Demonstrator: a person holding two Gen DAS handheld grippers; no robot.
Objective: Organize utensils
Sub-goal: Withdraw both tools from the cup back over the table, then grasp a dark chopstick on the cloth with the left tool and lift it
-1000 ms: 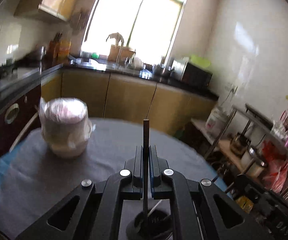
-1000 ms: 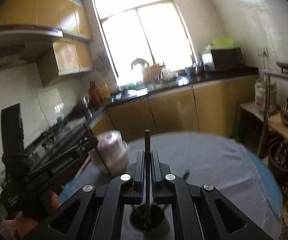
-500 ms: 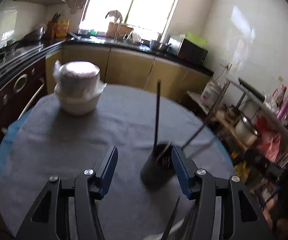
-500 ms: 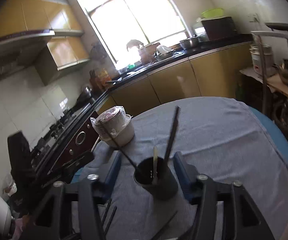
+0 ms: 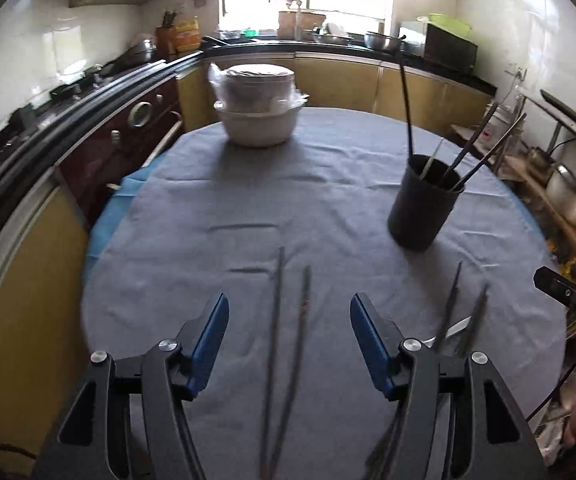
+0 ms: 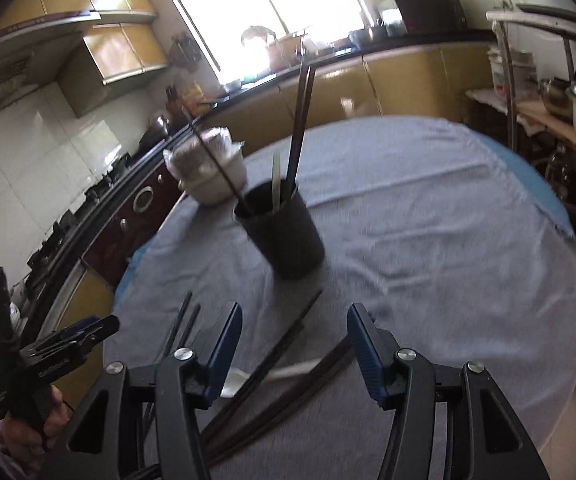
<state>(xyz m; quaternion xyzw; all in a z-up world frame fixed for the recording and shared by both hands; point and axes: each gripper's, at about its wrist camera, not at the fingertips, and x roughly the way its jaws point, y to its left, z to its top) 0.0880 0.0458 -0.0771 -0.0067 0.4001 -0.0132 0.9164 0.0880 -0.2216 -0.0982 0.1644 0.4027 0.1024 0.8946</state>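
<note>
A black utensil cup (image 5: 423,201) stands on the grey tablecloth (image 5: 248,200) with several dark chopsticks leaning in it; it also shows in the right wrist view (image 6: 286,232). My left gripper (image 5: 289,316) is open and empty above two loose chopsticks (image 5: 288,344) on the cloth. Another chopstick pair (image 5: 461,312) lies to its right. My right gripper (image 6: 293,322) is open and empty above several loose chopsticks (image 6: 284,344) and a white spoon handle (image 6: 288,370). The left gripper shows at the left edge of the right wrist view (image 6: 72,336).
A plastic-wrapped stack of white bowls (image 5: 258,110) stands at the table's far side. Kitchen counters and a stove (image 5: 68,88) run along the left and back. A metal rack with pots (image 5: 559,184) stands to the right of the table.
Both grippers were shut on chopsticks above the cup a second ago. They opened, the chopsticks dropped into the cup, and both grippers pulled back toward the loose chopsticks near the table's front.
</note>
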